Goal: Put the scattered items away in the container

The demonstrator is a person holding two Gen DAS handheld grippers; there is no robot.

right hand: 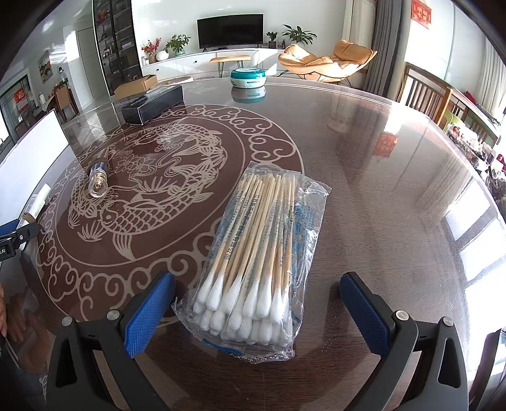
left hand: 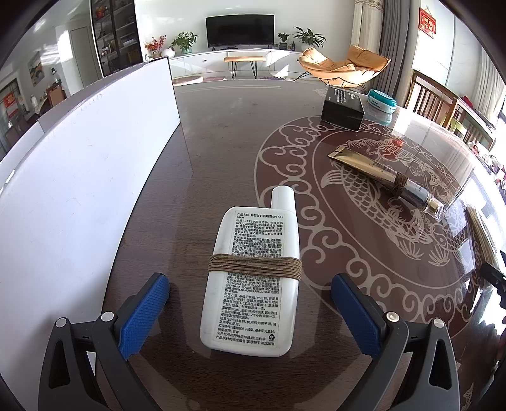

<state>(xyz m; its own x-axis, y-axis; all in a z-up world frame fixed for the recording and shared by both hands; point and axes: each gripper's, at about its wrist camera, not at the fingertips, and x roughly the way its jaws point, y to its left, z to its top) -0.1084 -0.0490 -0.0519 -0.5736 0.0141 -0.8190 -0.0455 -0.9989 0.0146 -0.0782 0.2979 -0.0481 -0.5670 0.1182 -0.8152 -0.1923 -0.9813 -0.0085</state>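
Black flat-screen television (right hand: 230,31) at 12 o'clock; orange cushioned lounge chair (right hand: 329,60) at 1 o'clock; brown wooden slatted chair (right hand: 425,95) at 2 o'clock.

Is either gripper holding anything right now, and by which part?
Nothing held. Left gripper is open around the white bottle; right gripper is open around the cotton swab pack.

My left gripper (left hand: 249,316) and right gripper (right hand: 257,316) show black frames, silver screws, and textured blue pads (right hand: 148,313).

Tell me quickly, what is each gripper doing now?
Left gripper: open, around the white bottle, holding nothing.
Right gripper: open, around the cotton swab pack, holding nothing.
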